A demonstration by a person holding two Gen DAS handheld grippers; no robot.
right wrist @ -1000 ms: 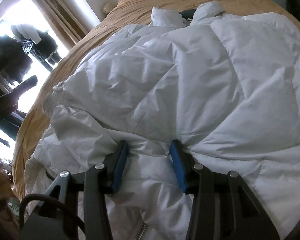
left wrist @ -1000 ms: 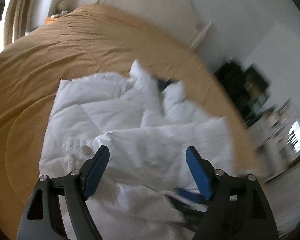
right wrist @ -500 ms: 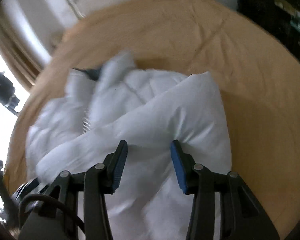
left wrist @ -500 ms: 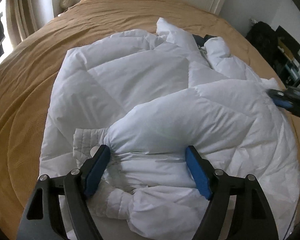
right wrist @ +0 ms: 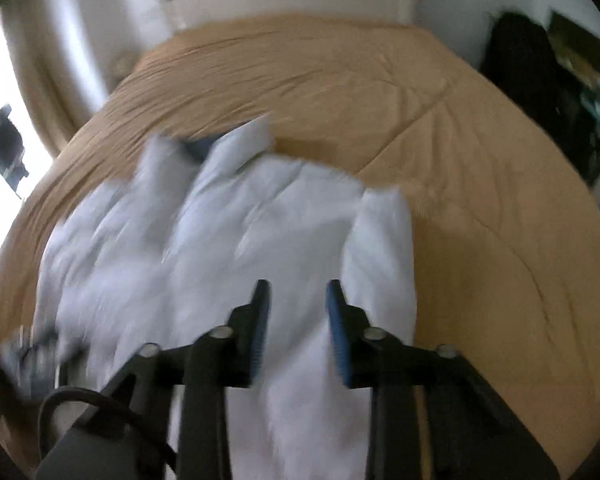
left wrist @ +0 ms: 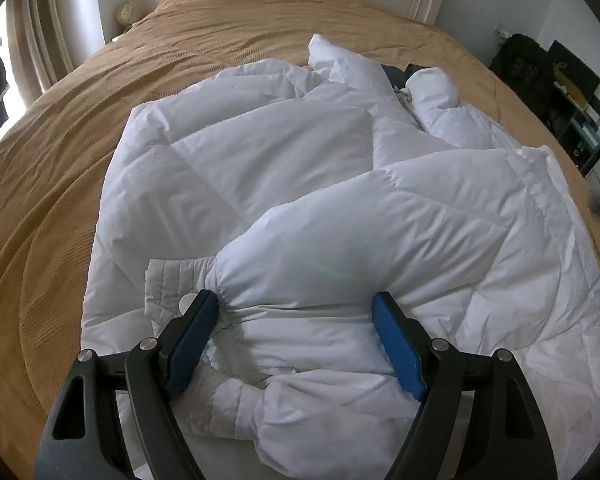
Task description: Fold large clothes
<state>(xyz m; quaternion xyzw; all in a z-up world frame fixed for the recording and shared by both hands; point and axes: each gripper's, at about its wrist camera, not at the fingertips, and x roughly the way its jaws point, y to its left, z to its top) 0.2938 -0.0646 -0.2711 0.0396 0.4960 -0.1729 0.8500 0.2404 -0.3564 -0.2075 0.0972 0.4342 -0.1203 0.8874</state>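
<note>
Left wrist view shows one white puffer jacket (left wrist: 300, 184) spread across the tan bedspread (left wrist: 60, 184), its collar toward the far headboard and its hem nearest us. At the near left we see the ribbed cuff (left wrist: 176, 280) with a single round snap, and running right from it one sleeve (left wrist: 364, 240) already laid across the jacket's front. Our left gripper (left wrist: 296, 312) stands with its blue pads wide apart on either side of that sleeve near the cuff, the fabric bulging between them and brushing the pads, but nothing pinched. We judge the sleeve fold on this side is laid and being let go. Further right, one zipper (left wrist: 414, 116) shows near the collar. In the blurred right wrist view, our right gripper (right wrist: 296, 292) hangs over the jacket's right edge with its pads parted and white fabric behind the gap; we cannot tell whether any cloth is caught there. The next move, as we read it, calls for taking the second sleeve or the right side panel and carrying it inward over the front, then bringing the hem up toward the collar. Count: one jacket, one bed, two grippers.
</note>
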